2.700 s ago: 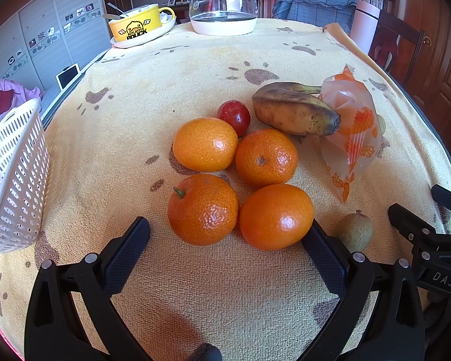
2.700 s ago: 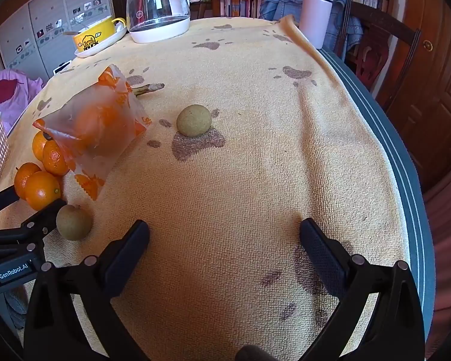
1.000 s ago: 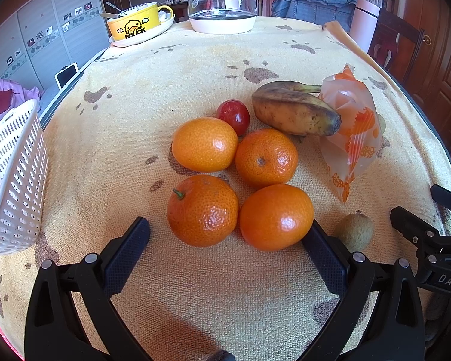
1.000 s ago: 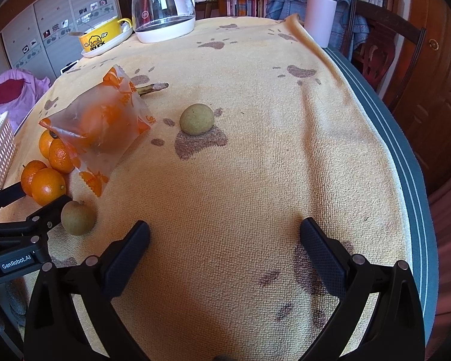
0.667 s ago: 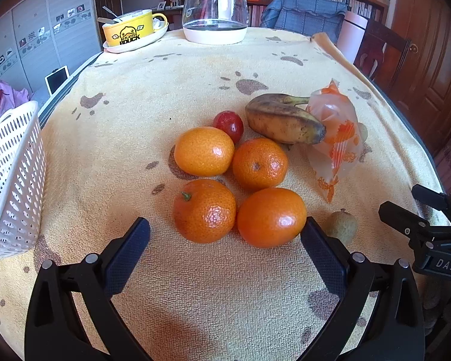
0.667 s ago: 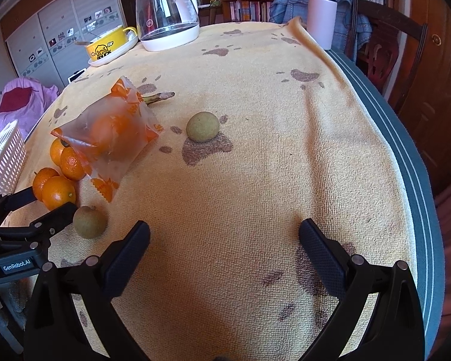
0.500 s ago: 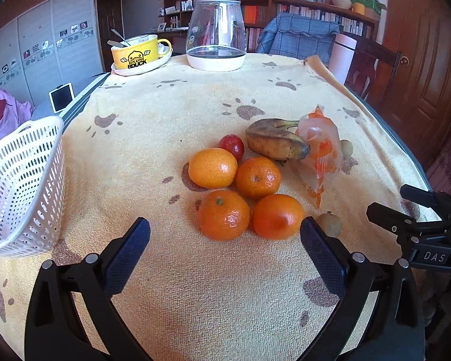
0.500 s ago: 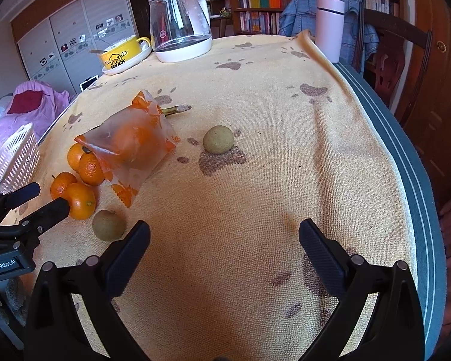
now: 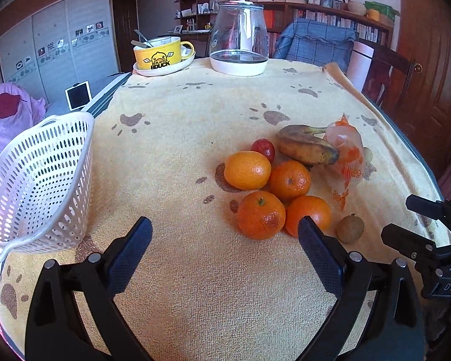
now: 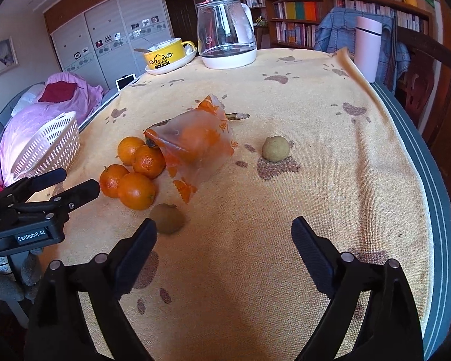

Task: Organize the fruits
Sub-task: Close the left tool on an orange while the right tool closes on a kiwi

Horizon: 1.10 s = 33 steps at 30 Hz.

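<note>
Both grippers hang side by side with jaws spread wide and nothing between them: the left gripper [image 9: 224, 240] and the right gripper [image 10: 224, 242].

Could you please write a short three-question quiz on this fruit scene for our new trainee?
1. True or false: the white basket already holds fruit.
2. How many oranges sit in the cluster on the cloth?
3. Which item touches the banana's end? A) kettle B) plastic bag C) yellow mug

Key:
1. False; nothing shows inside it.
2. Four.
3. B; the plastic bag lies against it, while the kettle and yellow mug stand at the far edge.
</note>
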Motion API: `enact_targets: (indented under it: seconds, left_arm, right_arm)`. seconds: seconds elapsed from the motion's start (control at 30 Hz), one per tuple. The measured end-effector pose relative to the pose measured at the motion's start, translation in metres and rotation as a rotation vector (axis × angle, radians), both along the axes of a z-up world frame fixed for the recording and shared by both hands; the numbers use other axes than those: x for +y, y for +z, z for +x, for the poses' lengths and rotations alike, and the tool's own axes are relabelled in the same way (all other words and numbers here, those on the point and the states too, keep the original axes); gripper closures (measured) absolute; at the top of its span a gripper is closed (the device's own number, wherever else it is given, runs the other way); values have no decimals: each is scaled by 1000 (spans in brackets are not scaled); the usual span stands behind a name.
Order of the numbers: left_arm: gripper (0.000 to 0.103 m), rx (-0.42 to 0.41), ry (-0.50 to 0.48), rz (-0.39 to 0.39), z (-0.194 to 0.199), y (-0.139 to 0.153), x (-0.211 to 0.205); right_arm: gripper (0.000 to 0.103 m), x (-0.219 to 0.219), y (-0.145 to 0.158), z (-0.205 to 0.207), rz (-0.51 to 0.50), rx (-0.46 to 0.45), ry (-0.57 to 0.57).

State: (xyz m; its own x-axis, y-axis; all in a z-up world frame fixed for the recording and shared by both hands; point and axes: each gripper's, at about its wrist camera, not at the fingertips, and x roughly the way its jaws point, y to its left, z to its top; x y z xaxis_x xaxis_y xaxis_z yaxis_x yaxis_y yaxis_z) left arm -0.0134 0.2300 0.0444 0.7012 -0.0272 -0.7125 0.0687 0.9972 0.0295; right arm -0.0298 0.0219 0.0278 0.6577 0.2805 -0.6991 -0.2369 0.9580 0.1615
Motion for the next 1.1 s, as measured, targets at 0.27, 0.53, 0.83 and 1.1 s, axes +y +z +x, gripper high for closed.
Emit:
enact_targets:
  seconds: [0.27, 0.53, 0.83, 1.1]
  left_arm:
    - [29, 43, -54, -13, 14, -6, -6]
    - [56, 78, -111, -95, 24, -13, -12]
    - [62, 15, -116, -126, 12, -9, -9]
    - [62, -65, -76, -138, 2, 1, -1]
  right_arm:
    - [16, 8, -2, -4, -9, 4, 39]
    - [27, 18, -4, -6, -9, 17, 90]
    - [45, 25, -8, 0, 6, 53, 123]
    - [46, 36, -8, 5, -2, 56, 125]
